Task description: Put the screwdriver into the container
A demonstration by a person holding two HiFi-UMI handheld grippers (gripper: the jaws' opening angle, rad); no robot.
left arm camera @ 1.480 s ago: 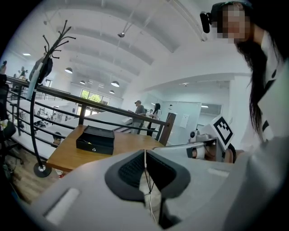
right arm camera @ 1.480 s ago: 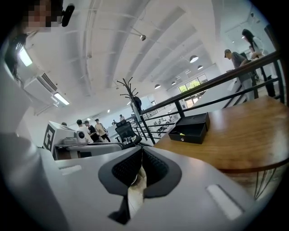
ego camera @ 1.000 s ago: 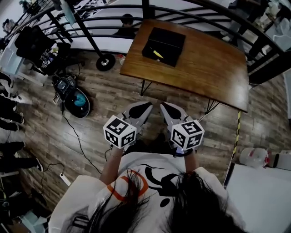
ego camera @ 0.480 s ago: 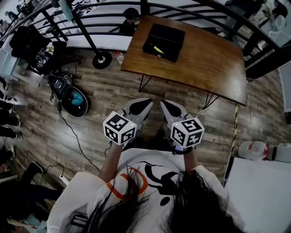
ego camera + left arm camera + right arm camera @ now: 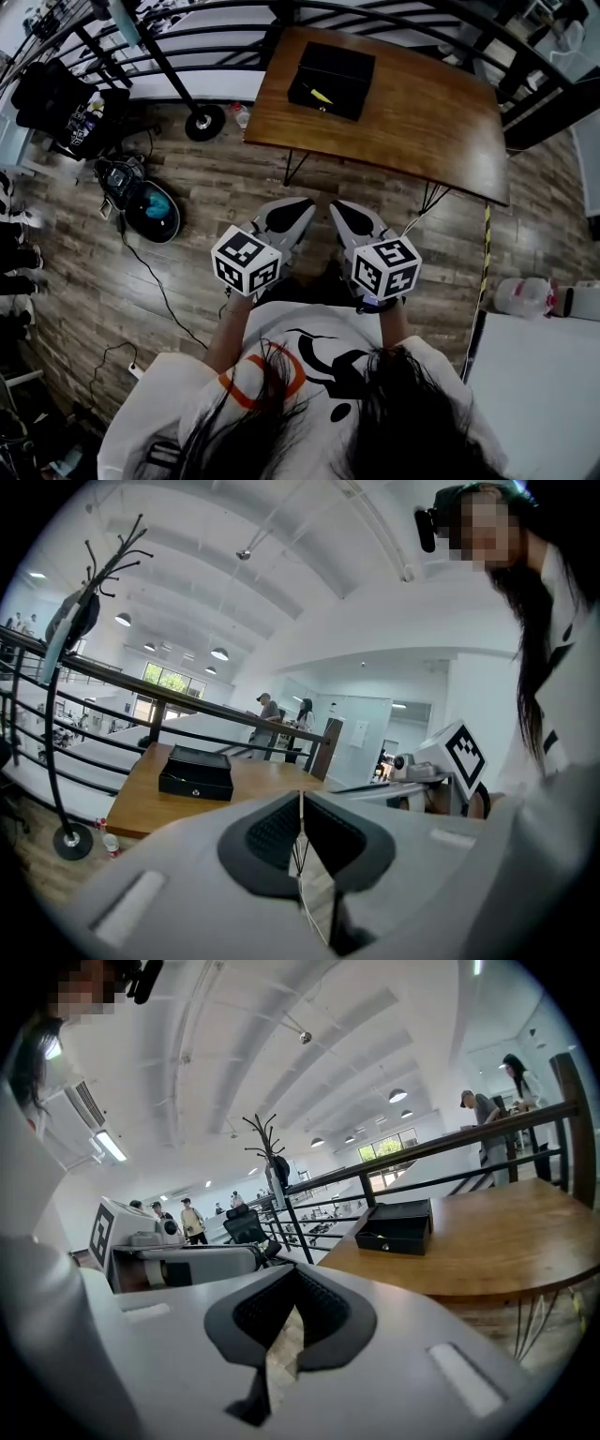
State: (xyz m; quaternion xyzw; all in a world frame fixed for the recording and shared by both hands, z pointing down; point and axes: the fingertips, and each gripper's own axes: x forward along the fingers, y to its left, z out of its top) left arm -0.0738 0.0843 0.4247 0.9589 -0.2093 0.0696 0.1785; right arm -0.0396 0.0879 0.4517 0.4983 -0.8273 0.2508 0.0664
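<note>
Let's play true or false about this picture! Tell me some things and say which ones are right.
1. The black box sits on the wooden table. True.
2. The left tongs hold a screwdriver. False: they are shut with nothing between them.
3. A yellow thing lies in the box. True.
4. The right tongs touch the table. False: they are held away from it, over the floor.

White T-shirt [image 5: 159, 403] with orange-and-black print [image 5: 323, 361]; long dark hair [image 5: 403, 412]

Screwdriver [image 5: 322, 95] in container [image 5: 349, 73], on tbl [image 5: 427, 127]
</note>
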